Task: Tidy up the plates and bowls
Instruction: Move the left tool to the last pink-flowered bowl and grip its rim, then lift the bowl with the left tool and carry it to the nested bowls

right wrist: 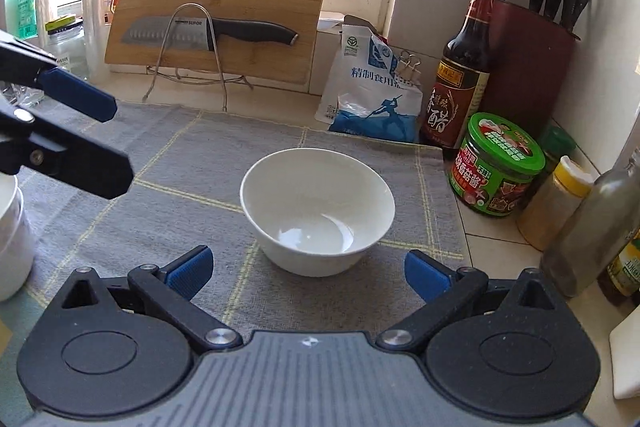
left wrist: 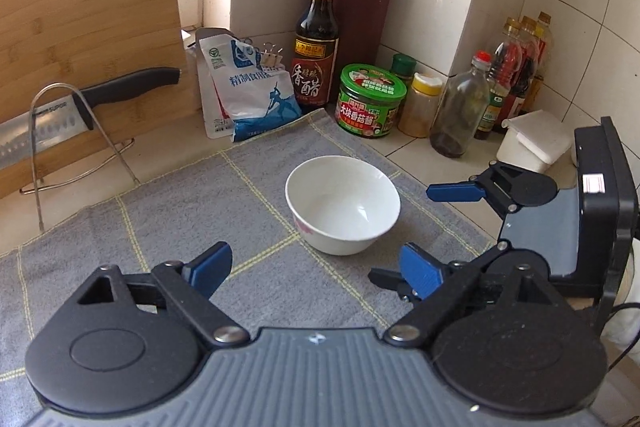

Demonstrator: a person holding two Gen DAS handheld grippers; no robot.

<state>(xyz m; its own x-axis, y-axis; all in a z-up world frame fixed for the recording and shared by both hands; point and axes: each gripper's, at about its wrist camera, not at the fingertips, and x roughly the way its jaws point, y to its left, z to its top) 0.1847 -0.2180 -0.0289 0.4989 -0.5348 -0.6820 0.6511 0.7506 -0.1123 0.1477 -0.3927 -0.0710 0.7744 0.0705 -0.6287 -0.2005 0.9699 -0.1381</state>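
A white bowl stands upright on a grey checked cloth; it also shows in the right wrist view. My left gripper is open and empty, just short of the bowl. My right gripper is open and empty, close in front of the bowl. The right gripper shows at the right of the left wrist view. The left gripper shows at the left of the right wrist view. Part of another white dish sits at the left edge.
Behind the cloth stand a vinegar bottle, a salt bag, a green-lidded jar, a knife block, and oil bottles. A knife rests in a wire rack against a bamboo board. A white box is at right.
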